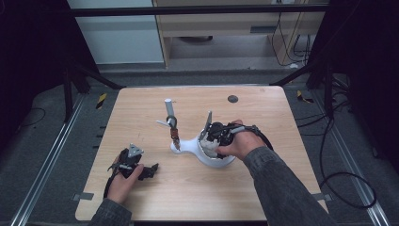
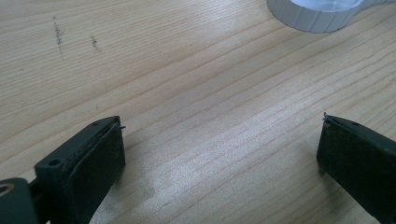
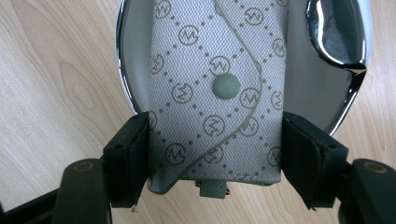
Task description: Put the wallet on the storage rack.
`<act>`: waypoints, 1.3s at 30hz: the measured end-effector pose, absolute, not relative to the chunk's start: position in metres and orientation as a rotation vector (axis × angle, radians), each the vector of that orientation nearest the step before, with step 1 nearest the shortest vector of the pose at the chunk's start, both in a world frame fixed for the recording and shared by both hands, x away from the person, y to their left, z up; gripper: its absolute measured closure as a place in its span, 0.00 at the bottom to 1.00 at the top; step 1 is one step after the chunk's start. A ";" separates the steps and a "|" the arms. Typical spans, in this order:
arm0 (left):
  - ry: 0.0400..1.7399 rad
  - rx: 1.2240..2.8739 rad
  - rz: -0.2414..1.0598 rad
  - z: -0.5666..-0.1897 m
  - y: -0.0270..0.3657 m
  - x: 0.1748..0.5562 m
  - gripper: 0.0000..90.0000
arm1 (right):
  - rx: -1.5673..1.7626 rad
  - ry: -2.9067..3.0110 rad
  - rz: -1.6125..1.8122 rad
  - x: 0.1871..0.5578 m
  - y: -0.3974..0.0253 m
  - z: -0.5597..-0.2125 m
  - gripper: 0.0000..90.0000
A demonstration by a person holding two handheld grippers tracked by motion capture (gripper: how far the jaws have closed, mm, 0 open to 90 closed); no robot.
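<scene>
A grey patterned pouch [image 3: 215, 93] with a round snap lies in a white dish [image 3: 299, 88] that has a chrome rim. My right gripper [image 3: 215, 158] is shut on the pouch, one jaw pressed to each side of its near end. In the high view the right gripper [image 1: 210, 138] sits over the white dish [image 1: 221, 162] at mid-table. A thin post [image 1: 173, 127] topped by a grey cylinder rises from the dish's left arm. My left gripper [image 1: 151, 169] rests on the table at the front left, open, with bare wood between its jaws [image 2: 222, 149].
The wooden table [image 1: 263, 122] has a small black disc [image 1: 232, 99] near its far edge. A white ribbed edge [image 2: 317, 16] of the dish base lies beyond the left gripper. Black frame legs and cables stand on the floor around the table.
</scene>
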State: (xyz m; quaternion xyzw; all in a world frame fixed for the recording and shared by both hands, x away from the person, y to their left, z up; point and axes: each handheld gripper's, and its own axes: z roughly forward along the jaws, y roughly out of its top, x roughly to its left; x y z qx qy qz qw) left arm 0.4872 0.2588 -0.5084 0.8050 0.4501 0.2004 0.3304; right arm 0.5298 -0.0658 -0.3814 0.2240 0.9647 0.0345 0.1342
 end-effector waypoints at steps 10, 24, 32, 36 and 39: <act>1.176 2.106 0.523 -0.508 0.259 0.487 0.00 | 0.669 2.791 0.143 0.529 -0.068 -0.381 0.29; 1.176 2.105 0.522 -0.508 0.259 0.487 0.00 | 0.688 2.779 0.192 0.525 -0.070 -0.376 0.28; 1.175 2.104 0.522 -0.509 0.259 0.487 0.00 | 0.693 2.768 0.221 0.522 -0.071 -0.372 0.25; 1.175 2.104 0.523 -0.509 0.259 0.487 0.00 | 0.701 2.760 0.243 0.520 -0.072 -0.369 0.22; 1.175 2.104 0.523 -0.509 0.259 0.487 0.00 | 0.708 2.754 0.262 0.519 -0.073 -0.366 0.18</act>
